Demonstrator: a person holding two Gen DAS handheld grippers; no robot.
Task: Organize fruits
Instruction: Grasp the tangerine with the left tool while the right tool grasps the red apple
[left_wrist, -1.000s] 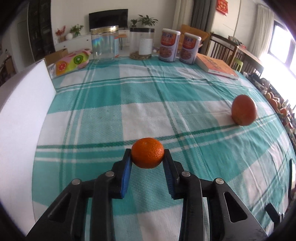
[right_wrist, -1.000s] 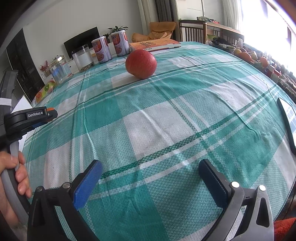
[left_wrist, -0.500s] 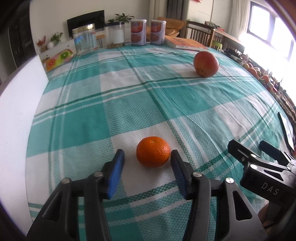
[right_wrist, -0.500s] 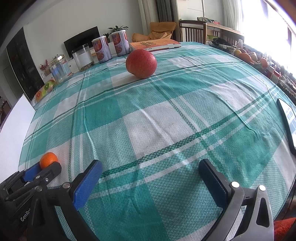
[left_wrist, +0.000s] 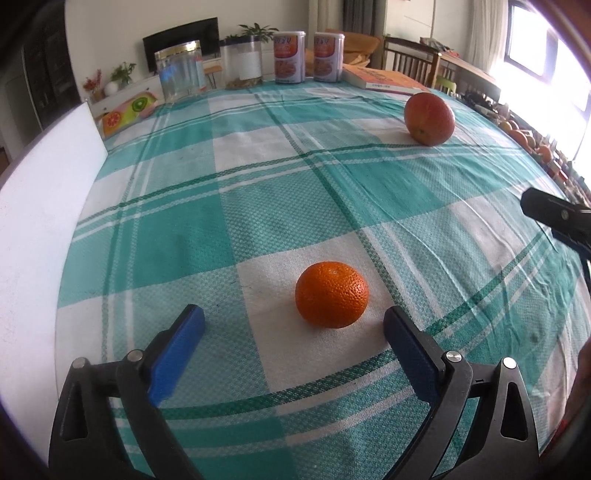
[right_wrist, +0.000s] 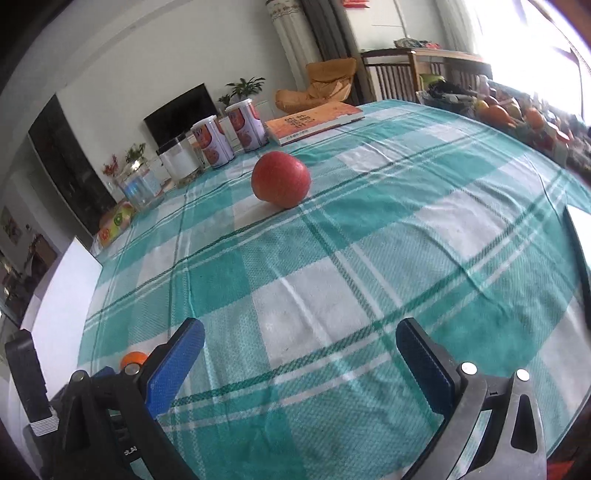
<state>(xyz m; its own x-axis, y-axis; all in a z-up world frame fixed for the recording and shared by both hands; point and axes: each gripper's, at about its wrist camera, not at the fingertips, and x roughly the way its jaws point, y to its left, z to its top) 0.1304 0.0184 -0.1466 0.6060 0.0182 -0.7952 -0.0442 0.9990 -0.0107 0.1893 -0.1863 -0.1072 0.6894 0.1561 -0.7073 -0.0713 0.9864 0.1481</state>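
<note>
Left wrist view: left gripper (left_wrist: 293, 325) low over the checked tablecloth (left_wrist: 258, 206), jaws spread wide, blue pads (left_wrist: 177, 352) clear of any fruit.
Mandarin (left_wrist: 331, 294): resting on a white square of the cloth, just ahead of the left gripper's tips, nearer the right-hand finger, touching neither pad.
Apple (left_wrist: 429, 118): red, far across the table toward the right, well apart from the mandarin, sitting on the cloth.
Right edge of left view: black tip of the right gripper (left_wrist: 554, 216) poking in over the cloth.
Right wrist view: right gripper (right_wrist: 301, 352) with jaws wide apart, nothing between them, only cloth beneath.
Apple in right view (right_wrist: 280, 179): ahead and slightly left of centre, well beyond the fingertips.
Mandarin in right view (right_wrist: 133, 358): small orange sliver at lower left, mostly hidden behind the gripper's left finger.
Far edge of table: two printed cans (left_wrist: 308, 55) side by side, a clear jar with gold rim (left_wrist: 180, 75), another clear jar with a white label (left_wrist: 243, 66), an orange-covered book (left_wrist: 384, 79) lying flat.
Left side: white board (left_wrist: 40, 206) along the table edge.
Fruit-print packet (left_wrist: 127, 112): lying near the gold-rimmed jar.
</note>
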